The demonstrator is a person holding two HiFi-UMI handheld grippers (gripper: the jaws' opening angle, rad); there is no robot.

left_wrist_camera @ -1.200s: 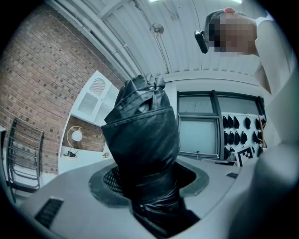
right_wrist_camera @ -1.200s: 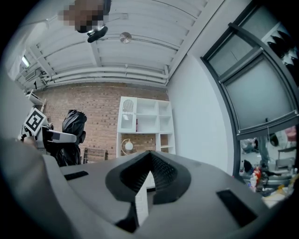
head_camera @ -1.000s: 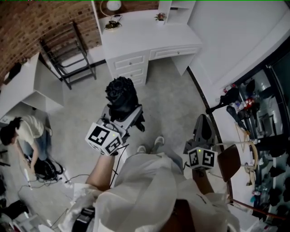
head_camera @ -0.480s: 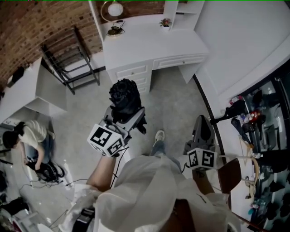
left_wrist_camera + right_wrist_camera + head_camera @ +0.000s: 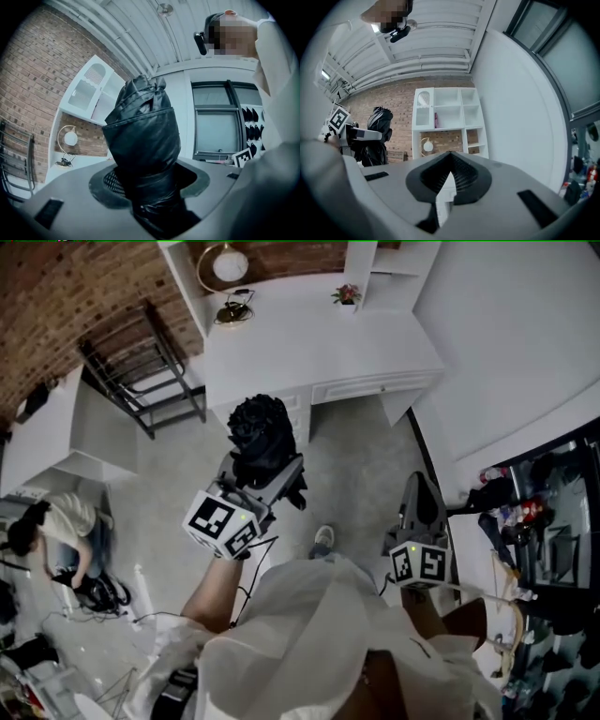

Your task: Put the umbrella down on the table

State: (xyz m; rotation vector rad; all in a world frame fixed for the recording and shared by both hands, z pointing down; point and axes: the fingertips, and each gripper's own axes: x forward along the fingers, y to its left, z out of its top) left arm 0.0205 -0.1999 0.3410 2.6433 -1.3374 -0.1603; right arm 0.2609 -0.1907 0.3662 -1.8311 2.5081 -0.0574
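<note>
A folded black umbrella (image 5: 262,435) stands upright between the jaws of my left gripper (image 5: 269,480), which is shut on its lower part. In the left gripper view the umbrella (image 5: 143,136) fills the middle and hides the left gripper's (image 5: 146,190) inner faces. The white desk (image 5: 319,348) lies ahead across the grey floor, apart from the umbrella. My right gripper (image 5: 421,505) is held level at the right with nothing in it. In the right gripper view the right gripper (image 5: 450,164) has its tips together, and the umbrella (image 5: 377,126) shows at the left.
On the desk stand a round lamp (image 5: 230,264) and a small potted plant (image 5: 347,294). A black metal chair (image 5: 141,362) stands left of the desk. A person (image 5: 56,531) crouches at the far left among cables. Dark racks of objects (image 5: 525,531) line the right.
The desk has come nearer and lower in the head view as I walk towards it. Both grippers keep their places before me, the left still holding the umbrella.
</note>
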